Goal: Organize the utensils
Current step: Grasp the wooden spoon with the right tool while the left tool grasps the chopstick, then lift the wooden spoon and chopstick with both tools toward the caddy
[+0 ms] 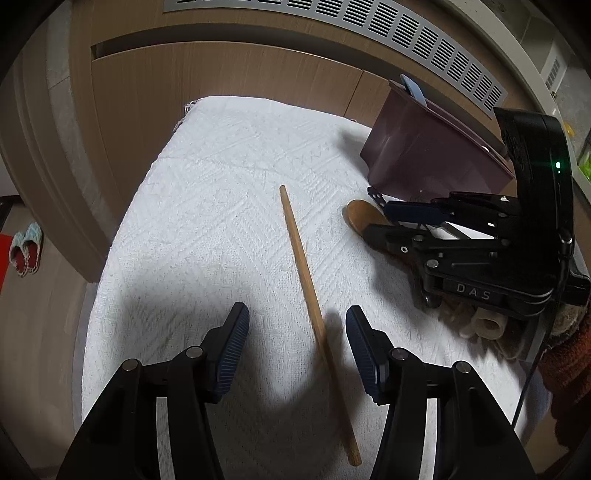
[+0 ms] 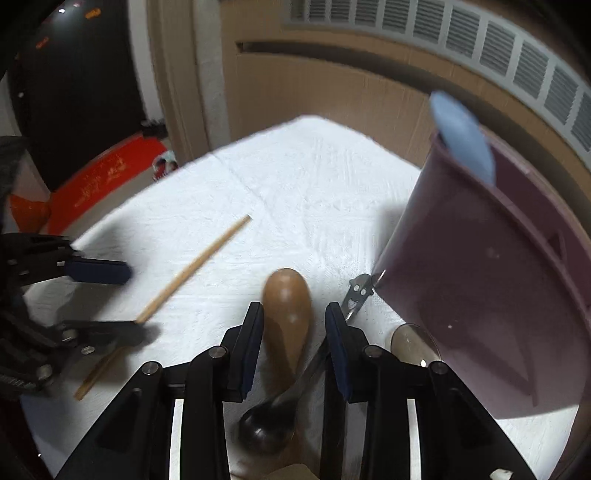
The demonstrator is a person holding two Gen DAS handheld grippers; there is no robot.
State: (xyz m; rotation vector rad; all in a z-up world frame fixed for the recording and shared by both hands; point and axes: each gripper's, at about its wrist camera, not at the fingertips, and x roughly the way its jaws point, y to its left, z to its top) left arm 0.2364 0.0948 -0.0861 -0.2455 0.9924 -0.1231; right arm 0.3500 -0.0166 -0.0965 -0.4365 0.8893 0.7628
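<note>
A wooden chopstick [image 1: 308, 280] lies on the white cloth [image 1: 207, 221], its near half between the open fingers of my left gripper [image 1: 297, 325], closer to the right finger. It also shows in the right wrist view [image 2: 195, 266]. My right gripper [image 2: 293, 325] is open, its fingers on either side of a brown wooden spoon [image 2: 288, 310] lying on the cloth; from the left wrist view the right gripper [image 1: 376, 218] sits at the spoon's bowl [image 1: 360, 218]. A purple utensil holder [image 2: 480, 295] stands at the right with a light blue utensil [image 2: 463, 136] in it.
A metal can opener [image 2: 356, 291], a dark ladle [image 2: 269, 424] and a clear spoon [image 2: 413, 343] lie by the right gripper. A wooden cabinet [image 1: 221, 81] with a vent grille [image 1: 406, 33] stands behind the table. Slippers [image 1: 26, 251] lie on the floor at left.
</note>
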